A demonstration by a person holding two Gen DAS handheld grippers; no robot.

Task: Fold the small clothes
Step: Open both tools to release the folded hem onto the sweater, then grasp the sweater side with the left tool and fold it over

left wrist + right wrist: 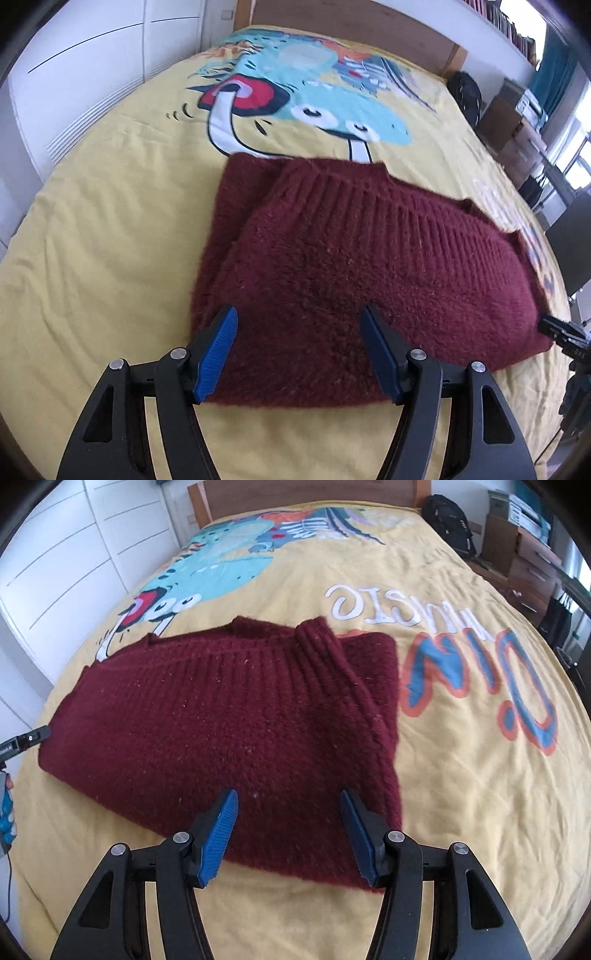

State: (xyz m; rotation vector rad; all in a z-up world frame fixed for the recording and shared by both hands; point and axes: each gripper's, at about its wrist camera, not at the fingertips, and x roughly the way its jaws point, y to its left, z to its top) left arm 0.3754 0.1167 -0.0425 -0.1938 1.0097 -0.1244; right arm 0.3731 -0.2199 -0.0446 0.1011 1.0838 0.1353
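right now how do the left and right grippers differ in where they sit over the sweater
The left gripper hangs over the near left corner of the maroon sweater; the right gripper hangs over its near right corner. Beside the left one lies the sweater's layered left edge; beside the right one lies the folded sleeve with its ribbed cuff. Both stand open, blue pads apart, pinching no fabric.

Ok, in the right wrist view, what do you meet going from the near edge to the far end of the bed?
Right gripper, jaws open → maroon knit sweater, folded → white lettering on the yellow bedspread → wooden headboard.
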